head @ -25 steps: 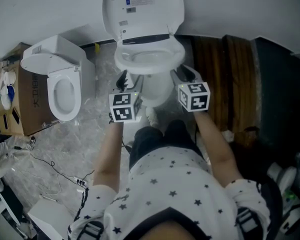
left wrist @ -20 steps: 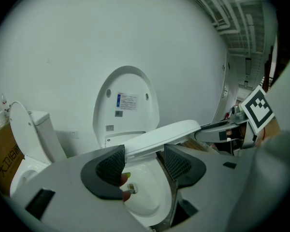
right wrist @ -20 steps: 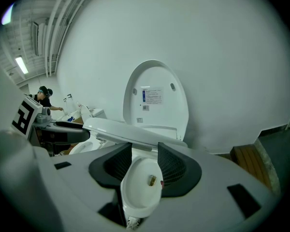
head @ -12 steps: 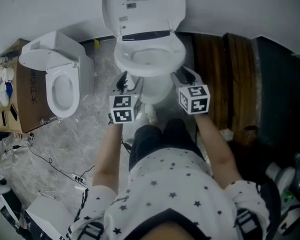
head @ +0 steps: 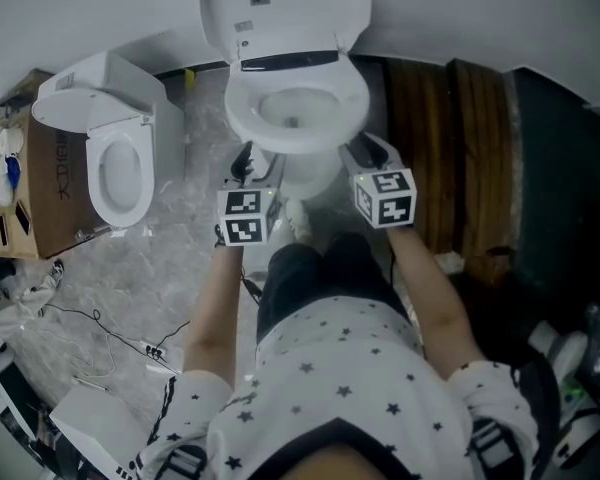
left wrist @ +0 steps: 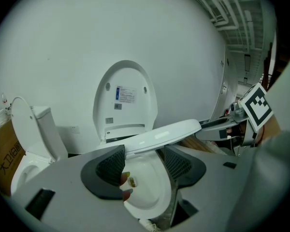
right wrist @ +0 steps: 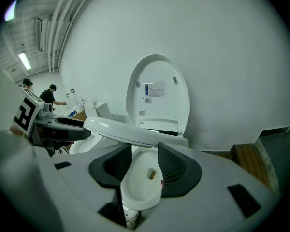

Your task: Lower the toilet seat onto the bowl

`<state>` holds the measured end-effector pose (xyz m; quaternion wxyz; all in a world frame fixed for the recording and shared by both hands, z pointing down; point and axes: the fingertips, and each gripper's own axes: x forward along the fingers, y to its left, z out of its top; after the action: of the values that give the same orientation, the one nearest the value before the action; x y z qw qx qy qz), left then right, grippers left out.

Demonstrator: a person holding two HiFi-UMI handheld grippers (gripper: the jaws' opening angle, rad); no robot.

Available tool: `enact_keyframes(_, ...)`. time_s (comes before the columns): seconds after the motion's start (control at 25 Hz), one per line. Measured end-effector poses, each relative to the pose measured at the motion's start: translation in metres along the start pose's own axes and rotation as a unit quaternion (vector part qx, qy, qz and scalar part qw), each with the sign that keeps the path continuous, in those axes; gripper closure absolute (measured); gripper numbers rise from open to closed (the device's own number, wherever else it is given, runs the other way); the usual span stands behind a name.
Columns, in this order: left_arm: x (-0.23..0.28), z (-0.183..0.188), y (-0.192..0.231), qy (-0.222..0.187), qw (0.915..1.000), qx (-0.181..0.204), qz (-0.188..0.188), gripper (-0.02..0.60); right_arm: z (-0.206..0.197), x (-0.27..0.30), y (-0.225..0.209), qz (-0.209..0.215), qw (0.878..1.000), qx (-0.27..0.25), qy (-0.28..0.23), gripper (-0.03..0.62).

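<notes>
The white toilet stands against the wall with its lid (head: 285, 13) upright. Its seat (left wrist: 159, 137) hangs nearly flat just above the bowl (head: 295, 118), also seen edge-on as seat (right wrist: 135, 132) in the right gripper view. My left gripper (head: 245, 160) is at the bowl's front left, my right gripper (head: 366, 149) at its front right. Both are open. In the left gripper view, the left gripper (left wrist: 144, 161) has the seat's edge crossing just above its fingertips, with the bowl showing through the gap. The right gripper (right wrist: 145, 161) stands the same way.
A second toilet (head: 115, 163) with its lid up stands at the left beside a cardboard box (head: 40, 183). Cables (head: 110, 340) trail over the plastic-covered floor. Dark wooden boards (head: 450, 148) lie to the right. Two people (right wrist: 48, 96) stand far off.
The head view has drifted, so the toilet sits slightly higher in the picture. Both grippers stay in about the same place at the bowl's front.
</notes>
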<state>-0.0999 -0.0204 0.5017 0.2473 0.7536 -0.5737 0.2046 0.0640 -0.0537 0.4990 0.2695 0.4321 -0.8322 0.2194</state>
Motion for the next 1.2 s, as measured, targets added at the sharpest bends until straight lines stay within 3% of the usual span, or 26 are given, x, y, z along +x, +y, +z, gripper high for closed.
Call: enact_keyframes(1.2, -0.001, -0.053, -0.01, 0.017, 0.9998, 0.009, -0.001, 0.322, -0.053, 0.001, 0.007, 0.015, 1.0, -0.023, 0.008, 0.418)
